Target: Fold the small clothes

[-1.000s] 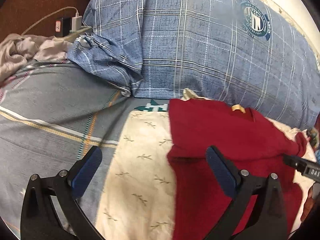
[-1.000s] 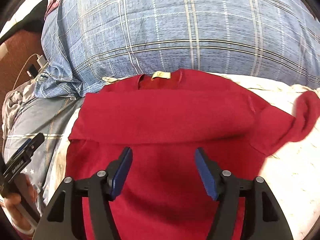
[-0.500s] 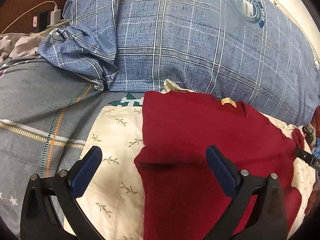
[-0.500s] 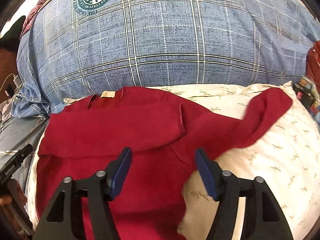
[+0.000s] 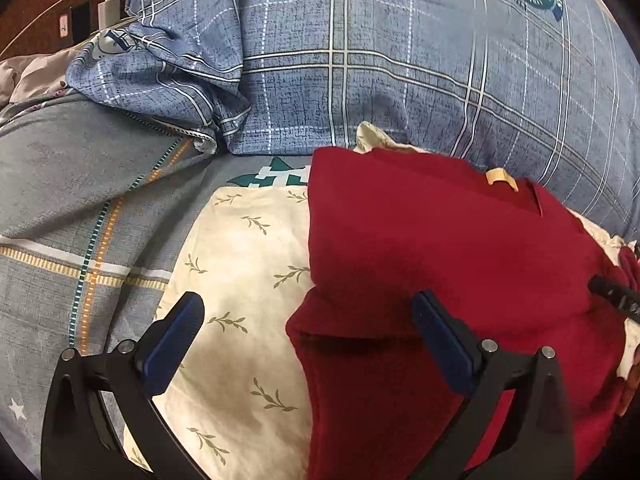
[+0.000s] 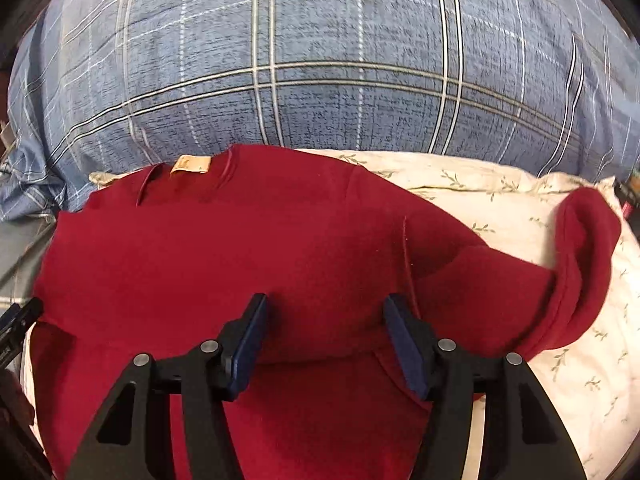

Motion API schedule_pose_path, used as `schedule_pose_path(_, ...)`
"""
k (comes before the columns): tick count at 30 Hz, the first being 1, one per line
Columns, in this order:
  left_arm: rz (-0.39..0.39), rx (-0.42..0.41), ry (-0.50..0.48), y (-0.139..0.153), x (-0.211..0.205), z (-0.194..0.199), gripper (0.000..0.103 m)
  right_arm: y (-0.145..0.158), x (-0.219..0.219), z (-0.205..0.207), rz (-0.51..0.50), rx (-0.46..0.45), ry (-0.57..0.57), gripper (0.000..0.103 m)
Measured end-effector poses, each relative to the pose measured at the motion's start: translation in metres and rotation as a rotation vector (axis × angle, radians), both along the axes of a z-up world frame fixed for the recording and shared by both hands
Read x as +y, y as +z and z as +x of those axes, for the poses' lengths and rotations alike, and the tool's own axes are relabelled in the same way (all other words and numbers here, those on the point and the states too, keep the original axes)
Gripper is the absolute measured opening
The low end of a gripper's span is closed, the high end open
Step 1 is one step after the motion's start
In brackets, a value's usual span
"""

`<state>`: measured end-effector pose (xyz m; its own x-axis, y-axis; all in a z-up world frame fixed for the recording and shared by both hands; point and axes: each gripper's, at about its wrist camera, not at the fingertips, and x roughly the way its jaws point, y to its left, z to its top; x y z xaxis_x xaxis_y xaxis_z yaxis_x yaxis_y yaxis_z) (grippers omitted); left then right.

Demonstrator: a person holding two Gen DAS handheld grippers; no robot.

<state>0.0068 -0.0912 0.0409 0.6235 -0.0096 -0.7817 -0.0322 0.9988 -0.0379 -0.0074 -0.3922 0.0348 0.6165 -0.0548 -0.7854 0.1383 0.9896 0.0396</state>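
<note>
A dark red sweater (image 5: 440, 248) lies flat on a cream leaf-print pillow (image 5: 240, 264), neck label toward the back. Its left sleeve is folded across the body. In the right wrist view the sweater (image 6: 240, 248) fills the middle, and its right sleeve (image 6: 576, 264) lies curled out to the right on the pillow (image 6: 520, 200). My left gripper (image 5: 308, 320) is open and empty above the sweater's left edge. My right gripper (image 6: 326, 316) is open and empty, just above the sweater's middle near the folded edge.
A large blue plaid pillow (image 5: 400, 60) stands behind the sweater and also fills the back of the right wrist view (image 6: 320, 60). A grey striped bedsheet (image 5: 80, 208) lies to the left. A charger and cable (image 5: 108, 4) sit at the far left.
The left gripper has shifted left, so more cream pillow shows. The right gripper has moved forward and lower over the sweater, so the right sleeve now looks closer and more curled.
</note>
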Motion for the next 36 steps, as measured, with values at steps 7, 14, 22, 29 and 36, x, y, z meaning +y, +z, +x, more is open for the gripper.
schedule_pose_path(7,0.022,-0.008,-0.017,0.002,-0.004,-0.001,0.103,-0.008,-0.002,-0.004,0.005,-0.006,0.009,0.062)
schedule_pose_path(14,-0.027,-0.081,-0.039,0.017,-0.003,-0.005,0.103,-0.001,-0.003,-0.012,0.021,-0.017,0.005,0.062)
schedule_pose_path(22,-0.014,0.033,-0.051,-0.004,-0.01,0.008,0.103,0.003,-0.016,-0.016,0.09,-0.028,0.006,0.064)
schedule_pose_path(29,0.0,0.042,-0.064,-0.006,-0.016,0.006,0.103,0.032,-0.094,-0.024,0.069,-0.077,-0.17,0.069)
schedule_pose_path(36,0.014,0.03,-0.072,-0.004,-0.018,0.002,0.103,0.017,-0.189,0.03,0.047,0.057,-0.387,0.07)
